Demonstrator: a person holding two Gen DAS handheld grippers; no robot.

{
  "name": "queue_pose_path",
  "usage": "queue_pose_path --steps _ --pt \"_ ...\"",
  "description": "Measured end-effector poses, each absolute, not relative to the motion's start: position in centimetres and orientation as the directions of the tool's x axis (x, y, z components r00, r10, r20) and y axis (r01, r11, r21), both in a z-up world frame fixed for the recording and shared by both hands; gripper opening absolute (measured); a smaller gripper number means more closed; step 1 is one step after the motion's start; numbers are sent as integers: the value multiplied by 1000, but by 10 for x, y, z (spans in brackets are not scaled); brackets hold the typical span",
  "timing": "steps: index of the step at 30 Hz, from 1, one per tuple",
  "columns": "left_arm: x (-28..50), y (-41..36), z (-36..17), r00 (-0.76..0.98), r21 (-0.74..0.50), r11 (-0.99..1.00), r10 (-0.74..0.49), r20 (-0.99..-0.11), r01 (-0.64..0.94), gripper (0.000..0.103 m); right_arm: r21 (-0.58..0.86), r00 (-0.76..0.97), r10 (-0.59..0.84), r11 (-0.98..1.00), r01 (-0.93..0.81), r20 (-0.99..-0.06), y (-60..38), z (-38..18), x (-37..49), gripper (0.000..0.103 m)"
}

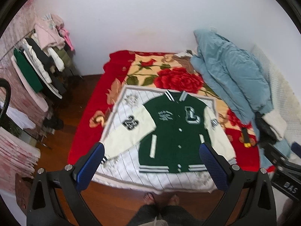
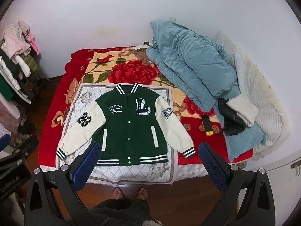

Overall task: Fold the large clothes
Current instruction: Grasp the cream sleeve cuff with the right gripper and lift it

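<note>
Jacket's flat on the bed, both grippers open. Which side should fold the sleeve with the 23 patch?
Left, probably. The 23 sleeve lies nearer the left gripper, by its left finger. The right gripper sits nearer the other sleeve.

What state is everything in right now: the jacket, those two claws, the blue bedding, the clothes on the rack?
Varsity jacket: flat, front up, snapped shut, sleeves spread, unfolded.
Left claw: open, holding nothing, above the bed's near edge.
Right claw: open, holding nothing.
Blue quilt: bunched in a heap.
Rack clothes: hanging, crowded.
White mat: spread flat under the jacket.
</note>
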State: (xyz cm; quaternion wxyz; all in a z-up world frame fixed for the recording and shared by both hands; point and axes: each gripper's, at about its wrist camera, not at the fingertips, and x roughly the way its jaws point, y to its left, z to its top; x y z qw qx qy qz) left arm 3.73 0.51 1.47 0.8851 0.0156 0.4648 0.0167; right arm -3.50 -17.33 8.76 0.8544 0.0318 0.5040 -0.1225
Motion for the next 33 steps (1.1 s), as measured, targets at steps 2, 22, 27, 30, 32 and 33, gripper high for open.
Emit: queue_pose_path --steps 2,22,27,30,32,33 --pt "54 13 -6 579 82 996 90 -811 -39 103 -40 446 -160 963 266 -881 -183 72 -24 103" --pt "237 -61 -339 283 393 912 410 -867 -118 103 -32 -3 -42 721 692 -999 -466 -400 72 103" --pt "269 -109 -423 210 403 913 408 -888 -68 103 -42 -85 69 480 876 -994 -551 -501 34 103" --pt "279 -135 -463 163 392 920 390 -906 -24 103 -21 -72 140 337 941 -988 -581 -539 2 103" --pt "283 -155 -486 161 387 922 378 -912 23 103 -16 -66 159 296 955 -985 -593 -560 -8 103" --pt "283 -165 -495 165 392 919 379 -911 52 103 -10 -58 158 287 958 -986 -597 -570 -9 103"
